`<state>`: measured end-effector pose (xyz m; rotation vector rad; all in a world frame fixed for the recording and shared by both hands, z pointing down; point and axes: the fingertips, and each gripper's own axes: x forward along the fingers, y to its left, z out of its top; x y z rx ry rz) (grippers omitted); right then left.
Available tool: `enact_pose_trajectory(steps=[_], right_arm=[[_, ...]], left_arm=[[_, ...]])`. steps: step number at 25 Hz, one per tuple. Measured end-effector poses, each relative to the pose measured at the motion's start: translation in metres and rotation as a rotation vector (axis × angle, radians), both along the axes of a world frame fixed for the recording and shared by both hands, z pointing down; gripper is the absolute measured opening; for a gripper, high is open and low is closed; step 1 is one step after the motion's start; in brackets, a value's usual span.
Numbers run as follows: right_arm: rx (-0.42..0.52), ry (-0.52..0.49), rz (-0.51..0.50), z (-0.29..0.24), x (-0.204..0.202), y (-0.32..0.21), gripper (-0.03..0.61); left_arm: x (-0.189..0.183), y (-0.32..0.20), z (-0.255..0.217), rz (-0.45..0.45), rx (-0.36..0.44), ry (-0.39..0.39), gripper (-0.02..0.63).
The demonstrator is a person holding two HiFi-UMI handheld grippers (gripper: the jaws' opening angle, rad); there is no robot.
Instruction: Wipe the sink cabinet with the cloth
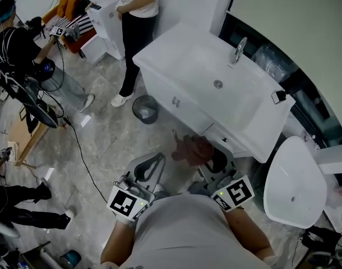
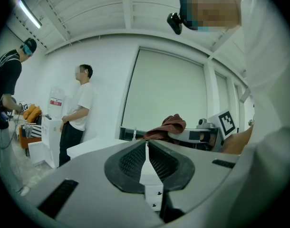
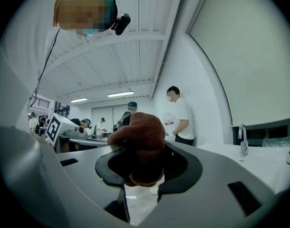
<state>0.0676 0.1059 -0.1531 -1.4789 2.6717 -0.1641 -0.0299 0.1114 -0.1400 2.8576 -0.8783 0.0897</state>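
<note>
Right gripper [image 3: 138, 152] clamps the wadded cloth [image 3: 138, 129] near the cabinet [image 1: 170, 97] front at 12 o'clock, probably for wiping; left gripper [image 2: 146, 147], pinched together and empty, idles at 8 o'clock.

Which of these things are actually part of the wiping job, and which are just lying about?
Part of the job:
brown cloth, gripped by the right gripper
white sink cabinet
left gripper, shut and empty

Just lying about:
small bin
white oval fixture beside the cabinet
person standing at its far end
</note>
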Motion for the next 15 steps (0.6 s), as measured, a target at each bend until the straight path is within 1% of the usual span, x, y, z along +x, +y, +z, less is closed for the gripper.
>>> enact_pose_trajectory(steps=[3, 15], right_arm=[[-0.017, -0.028, 0.020, -0.001, 0.009, 0.000, 0.140], [-0.019, -0.025, 0.068, -0.003, 0.032, 0.006, 0.140]], left_arm=[[0.003, 0.000, -0.002, 0.008, 0.001, 0.003, 0.012], [0.015, 0.004, -0.011, 0.036, 0.015, 0.030, 0.012]])
